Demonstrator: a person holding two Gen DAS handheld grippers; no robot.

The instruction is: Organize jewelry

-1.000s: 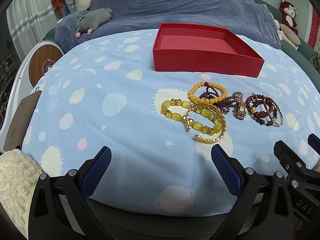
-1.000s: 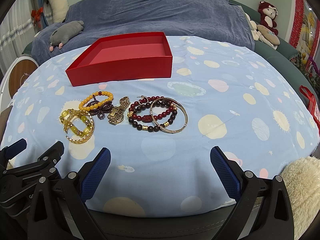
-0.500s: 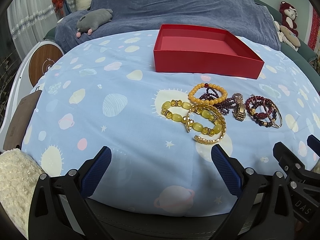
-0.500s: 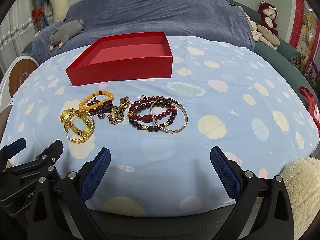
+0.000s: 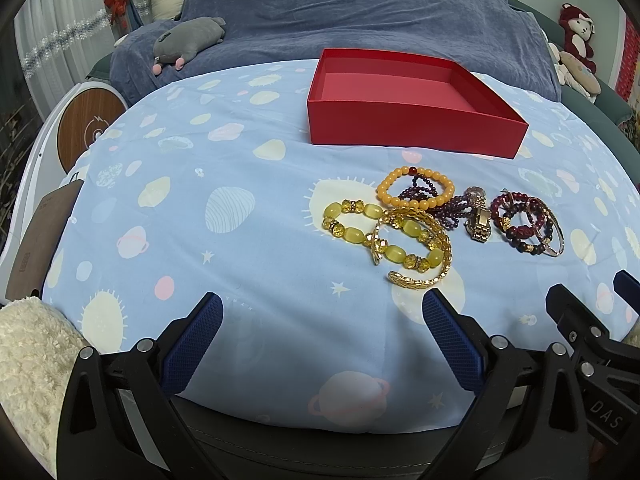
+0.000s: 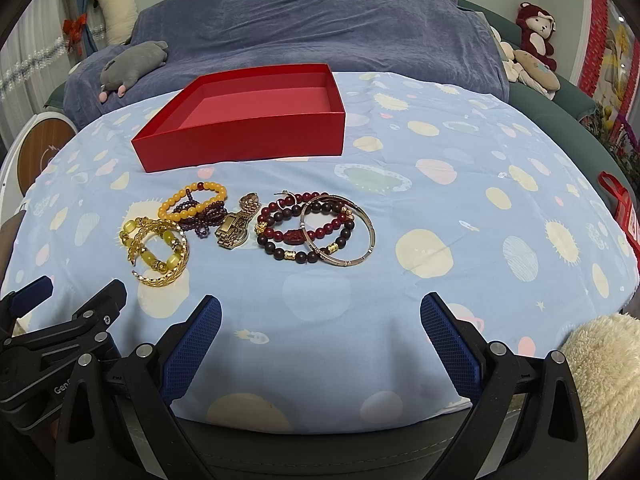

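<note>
An empty red box (image 5: pixel 412 120) (image 6: pixel 248 120) stands on the blue patterned cloth. In front of it lies a cluster of jewelry: a yellow bead bracelet (image 5: pixel 360 232) (image 6: pixel 132 236), a gold bangle (image 5: pixel 424 276) (image 6: pixel 164 276), an orange bead bracelet (image 5: pixel 416 190) (image 6: pixel 192 200), purple beads (image 5: pixel 448 206), a gold watch (image 5: pixel 478 222) (image 6: pixel 236 226), dark red bead bracelets (image 5: pixel 516 228) (image 6: pixel 296 228) and a thin metal bangle (image 6: pixel 360 232). My left gripper (image 5: pixel 320 340) is open and empty, near the front edge. My right gripper (image 6: pixel 320 340) is open and empty too.
A blue-covered sofa (image 5: pixel 360 12) with a grey plush toy (image 5: pixel 188 38) is behind the table. Plush monkeys (image 6: pixel 536 36) sit at the right. Cream fleece (image 5: pixel 28 360) (image 6: pixel 600 380) lies at the front corners. A round wooden device (image 5: pixel 88 132) is at the left.
Both grippers have crept slightly forward; the view is nearly the same. Nothing was picked up or moved.
</note>
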